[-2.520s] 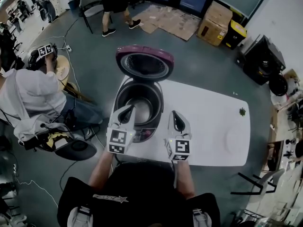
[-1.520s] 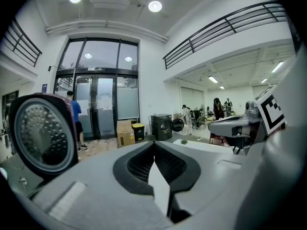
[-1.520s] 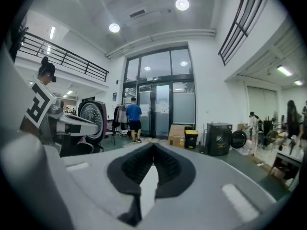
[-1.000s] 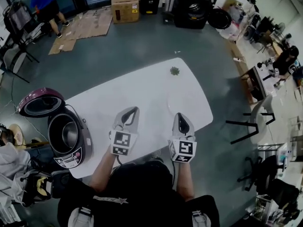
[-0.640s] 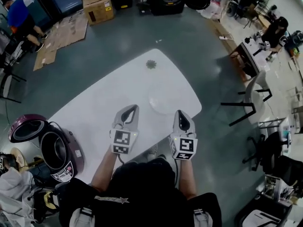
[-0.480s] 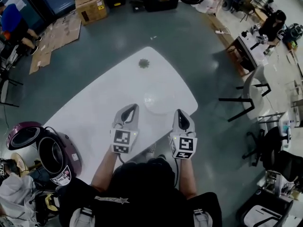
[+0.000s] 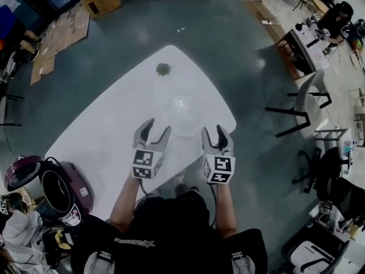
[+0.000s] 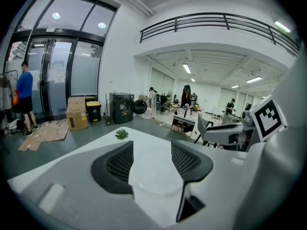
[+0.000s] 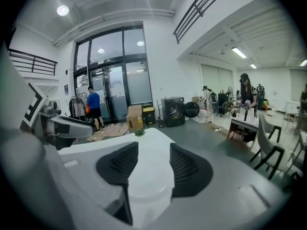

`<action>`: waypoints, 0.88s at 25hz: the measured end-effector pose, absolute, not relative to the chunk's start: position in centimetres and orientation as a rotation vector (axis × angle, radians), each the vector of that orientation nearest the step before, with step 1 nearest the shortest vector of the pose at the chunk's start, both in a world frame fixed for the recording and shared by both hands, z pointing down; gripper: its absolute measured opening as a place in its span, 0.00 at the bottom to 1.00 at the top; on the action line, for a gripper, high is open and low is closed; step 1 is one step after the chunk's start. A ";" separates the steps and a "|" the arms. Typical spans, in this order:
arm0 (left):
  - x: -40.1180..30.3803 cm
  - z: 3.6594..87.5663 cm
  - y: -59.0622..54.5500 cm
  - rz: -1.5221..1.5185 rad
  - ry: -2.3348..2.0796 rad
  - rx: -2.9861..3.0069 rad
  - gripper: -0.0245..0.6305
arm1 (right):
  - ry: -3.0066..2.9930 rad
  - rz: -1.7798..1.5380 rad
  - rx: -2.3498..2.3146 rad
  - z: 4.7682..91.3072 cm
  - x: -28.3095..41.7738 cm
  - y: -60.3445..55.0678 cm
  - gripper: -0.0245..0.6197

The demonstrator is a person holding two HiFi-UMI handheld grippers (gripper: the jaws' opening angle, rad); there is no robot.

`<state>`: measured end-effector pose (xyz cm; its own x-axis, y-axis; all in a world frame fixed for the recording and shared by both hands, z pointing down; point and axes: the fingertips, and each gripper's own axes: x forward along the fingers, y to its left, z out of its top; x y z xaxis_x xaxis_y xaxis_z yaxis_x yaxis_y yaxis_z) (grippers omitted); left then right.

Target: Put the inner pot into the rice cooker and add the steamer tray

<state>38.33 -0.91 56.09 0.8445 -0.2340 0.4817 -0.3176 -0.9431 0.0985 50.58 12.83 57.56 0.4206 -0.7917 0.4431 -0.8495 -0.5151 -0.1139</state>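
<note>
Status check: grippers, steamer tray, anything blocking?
Left gripper and right gripper just opened, both empty. Steamer tray on table ahead, untouched. Nothing in the way; plant sits beyond.

Place: a large open lab or workshop hall, not a home.
Floor: bare grey concrete floor (image 7: 239,56), with flattened cardboard (image 7: 60,36) lying on it.
Entrance: tall glass doors (image 8: 57,75) in dark frames along one wall.
Upper level: a mezzanine edged with a dark metal railing (image 8: 216,22).
Lighting: strip lights (image 8: 187,69) set in a white ceiling.
Storage: cardboard boxes (image 8: 76,114) stacked beside a black machine with a round door (image 8: 123,108).
Work areas: a white table (image 7: 102,136) out on the open floor; cluttered desks (image 7: 302,41) along the side, with people at them and grey chairs (image 7: 305,104) nearby.
</note>
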 end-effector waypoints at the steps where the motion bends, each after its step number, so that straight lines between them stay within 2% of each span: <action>1: 38.6 56.8 -1.0 0.726 -0.431 2.840 0.41 | -1.473 0.702 2.528 58.3 50.9 12.7 0.36; 22: 39.5 71.6 -2.4 1.038 -0.475 2.658 0.41 | -1.454 0.942 2.356 71.5 54.4 10.7 0.36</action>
